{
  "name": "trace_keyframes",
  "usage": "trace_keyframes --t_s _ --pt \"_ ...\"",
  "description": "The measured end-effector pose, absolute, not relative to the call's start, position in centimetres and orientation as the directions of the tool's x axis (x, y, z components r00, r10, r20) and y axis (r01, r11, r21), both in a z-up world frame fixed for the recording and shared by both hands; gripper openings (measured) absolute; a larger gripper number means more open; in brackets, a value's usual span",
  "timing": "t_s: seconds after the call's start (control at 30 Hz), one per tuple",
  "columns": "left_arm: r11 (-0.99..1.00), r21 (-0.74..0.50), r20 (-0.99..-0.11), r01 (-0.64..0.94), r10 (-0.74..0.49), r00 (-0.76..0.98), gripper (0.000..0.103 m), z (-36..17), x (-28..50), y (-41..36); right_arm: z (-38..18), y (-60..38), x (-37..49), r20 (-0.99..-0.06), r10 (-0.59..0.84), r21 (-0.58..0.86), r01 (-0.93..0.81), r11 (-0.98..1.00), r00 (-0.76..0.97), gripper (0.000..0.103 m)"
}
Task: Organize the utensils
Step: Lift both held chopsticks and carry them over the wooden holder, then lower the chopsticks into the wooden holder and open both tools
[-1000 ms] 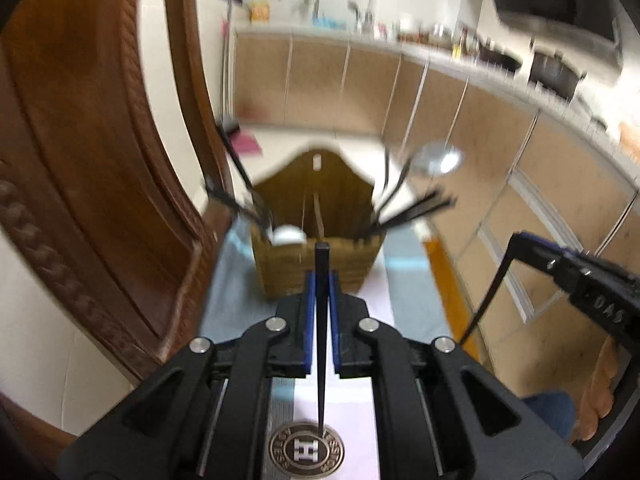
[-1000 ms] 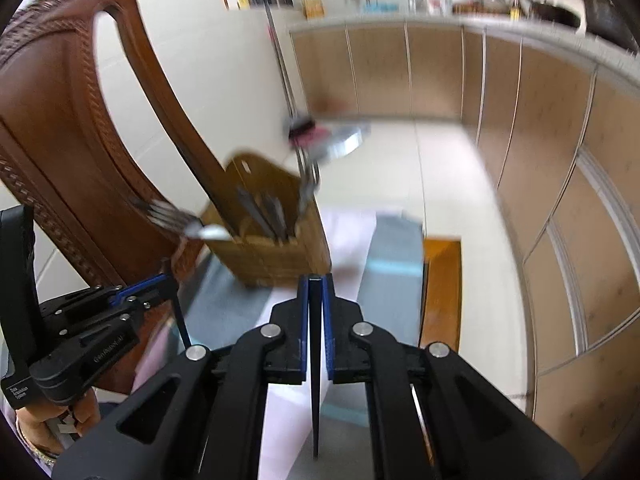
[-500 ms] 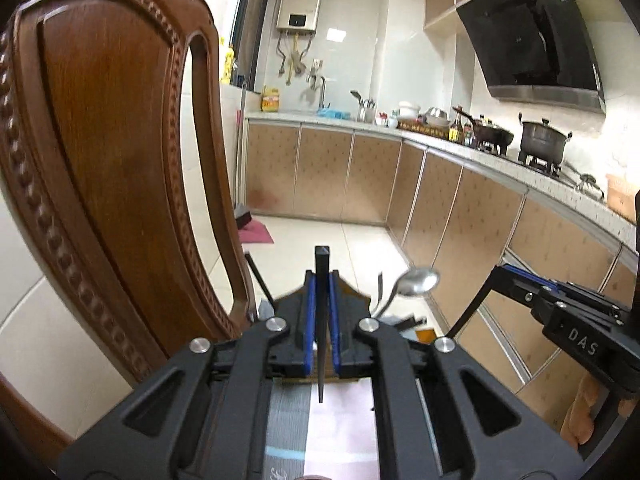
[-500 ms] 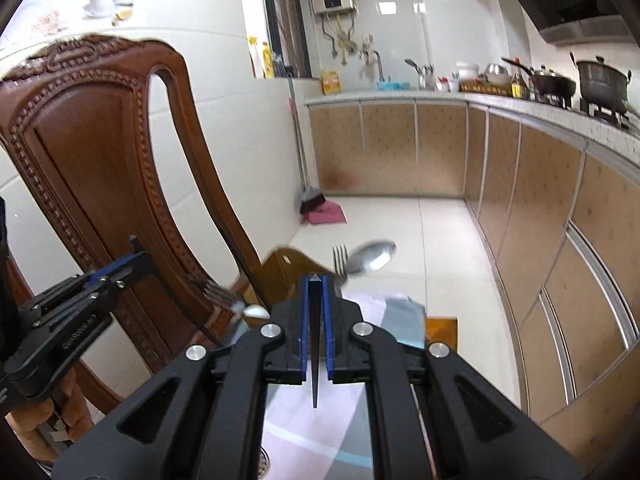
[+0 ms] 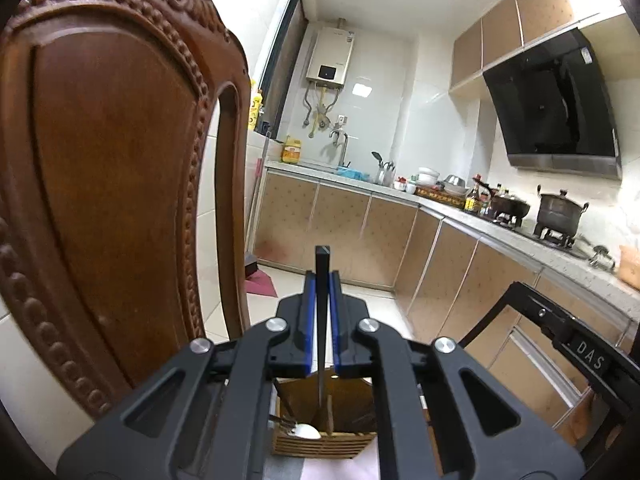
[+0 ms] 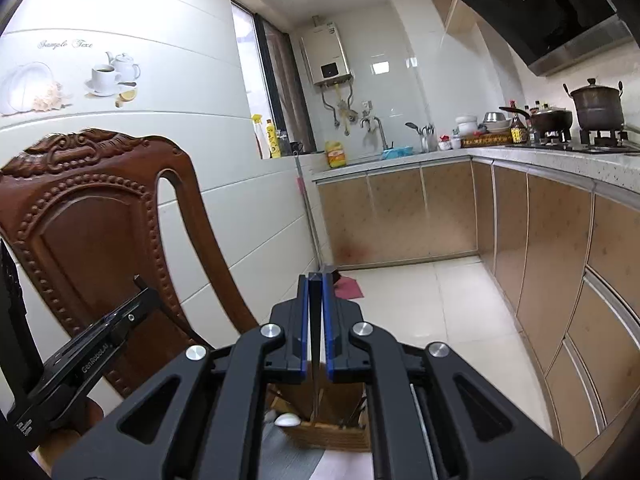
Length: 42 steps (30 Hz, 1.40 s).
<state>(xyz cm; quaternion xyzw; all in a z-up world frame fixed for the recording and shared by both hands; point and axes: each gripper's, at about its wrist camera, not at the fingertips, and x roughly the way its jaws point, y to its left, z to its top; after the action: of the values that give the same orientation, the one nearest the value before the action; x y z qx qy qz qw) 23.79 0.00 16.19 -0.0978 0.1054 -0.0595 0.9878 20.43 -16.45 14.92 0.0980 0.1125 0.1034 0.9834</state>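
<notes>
Two chopsticks are held, one in each gripper. Left gripper (image 5: 321, 280) has its blue-padded fingers (image 5: 307, 320) pinching a thin black chopstick (image 5: 321, 320); the stick's blunt end rises just above the fingertips, and its lower part runs down toward the caddy (image 5: 324, 442) below. Right gripper (image 6: 316, 282) likewise has its fingers (image 6: 303, 320) nearly together, clamped on a second dark chopstick (image 6: 316, 380), seen edge-on, whose tip points down at the caddy (image 6: 332, 436).

That wooden slatted caddy sits low in both views, mostly hidden behind the gripper linkages. Inside it, on its left side, lie a white spoon bowl (image 5: 306, 432) and some dark handles (image 5: 282, 400); how many is hard to tell. In the right view dark handles (image 6: 352, 414) also show at its right side. It stands on a cloth (image 6: 280, 452) with grey and pale stripes.

Left of the caddy and close behind it rises a carved brown chair back (image 5: 112, 184). Beyond the caddy stretches a pale tiled floor (image 6: 420, 300) with a pink mat (image 6: 348, 288) and tan cabinets (image 5: 332, 232). Farther off, right of the caddy, the counter (image 6: 560, 156) carries pots (image 6: 598, 108), bowls and bottles, under a black range hood (image 5: 552, 100). On the far wall hangs a water heater (image 5: 330, 60).

Each view catches the other gripper at its edge.
</notes>
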Motion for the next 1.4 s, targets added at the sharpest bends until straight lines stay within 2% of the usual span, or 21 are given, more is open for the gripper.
trace_keyframes --t_s 0.43,0.93,1.27,1.3,1.33,1.37,1.4 --pt "0.979 -0.183 -0.317 0.092 -0.147 0.937 0.007 9.4 30.4 -2.0 10.1 -14.5 27.0 -0.261 0.183 0.149 -0.148 0.978 0.948 0.007" --pt "0.977 -0.206 -0.383 0.056 -0.133 0.914 0.007 4.1 33.7 -1.6 5.6 -13.7 30.4 -0.328 0.154 0.151 -0.110 0.982 0.932 0.007" --pt "0.974 -0.225 -0.424 0.008 -0.105 0.900 0.008 2.5 33.6 -0.3 3.9 -15.0 31.3 -0.399 0.132 0.184 -0.061 0.981 0.907 0.007" --pt "0.974 -0.228 -0.424 0.007 -0.105 0.900 0.009 2.4 33.5 -0.2 3.8 -15.2 31.4 -0.408 0.128 0.186 -0.055 0.981 0.904 0.007" --pt "0.973 -0.229 -0.425 0.004 -0.104 0.899 0.017 2.4 33.3 -0.1 3.7 -15.3 31.4 -0.416 0.124 0.187 -0.049 0.981 0.901 0.008" --pt "0.973 -0.233 -0.424 0.001 -0.102 0.900 0.029 2.5 33.0 0.0 3.6 -15.3 31.4 -0.418 0.119 0.184 -0.044 0.982 0.900 0.012" --pt "0.971 -0.238 -0.418 0.001 -0.103 0.903 0.033 2.6 32.7 0.1 3.5 -15.4 31.3 -0.418 0.114 0.184 -0.039 0.982 0.901 0.019"
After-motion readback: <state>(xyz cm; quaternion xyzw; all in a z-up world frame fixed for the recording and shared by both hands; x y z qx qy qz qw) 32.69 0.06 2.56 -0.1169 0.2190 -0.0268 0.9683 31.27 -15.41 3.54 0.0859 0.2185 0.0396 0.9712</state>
